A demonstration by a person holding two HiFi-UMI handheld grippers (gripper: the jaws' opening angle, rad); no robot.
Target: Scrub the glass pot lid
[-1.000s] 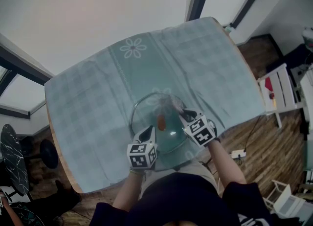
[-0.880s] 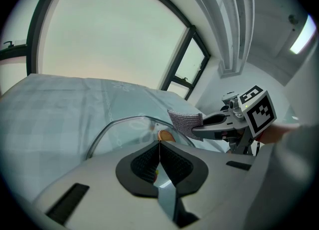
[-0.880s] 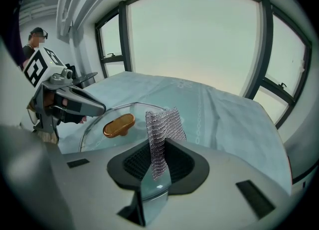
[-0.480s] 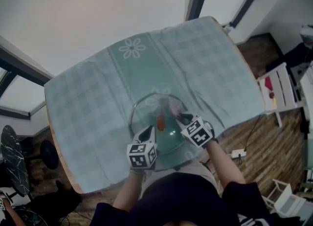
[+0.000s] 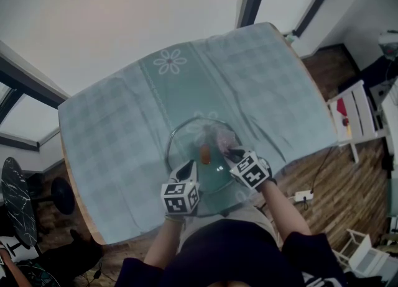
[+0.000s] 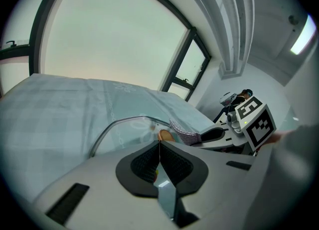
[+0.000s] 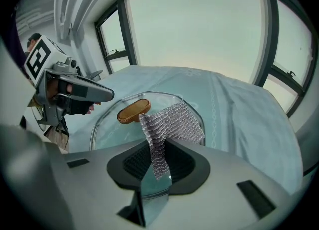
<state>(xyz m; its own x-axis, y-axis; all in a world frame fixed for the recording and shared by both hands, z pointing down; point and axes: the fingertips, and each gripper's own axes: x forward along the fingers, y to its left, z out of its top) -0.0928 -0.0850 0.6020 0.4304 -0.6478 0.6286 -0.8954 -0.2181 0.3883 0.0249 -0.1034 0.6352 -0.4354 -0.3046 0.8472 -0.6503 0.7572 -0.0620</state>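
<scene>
The round glass lid (image 5: 186,146), metal-rimmed with an oval brown knob (image 5: 204,153), lay flat on a checked teal tablecloth (image 5: 118,124). The right gripper (image 5: 229,151) pinched a silvery, ribbed mesh cloth (image 7: 172,122) that spread over the glass beside the knob. The left gripper (image 5: 189,168) was clenched at the lid's near edge. Since a second earlier, the right gripper had slid slightly toward the person, while the left had kept still.
</scene>
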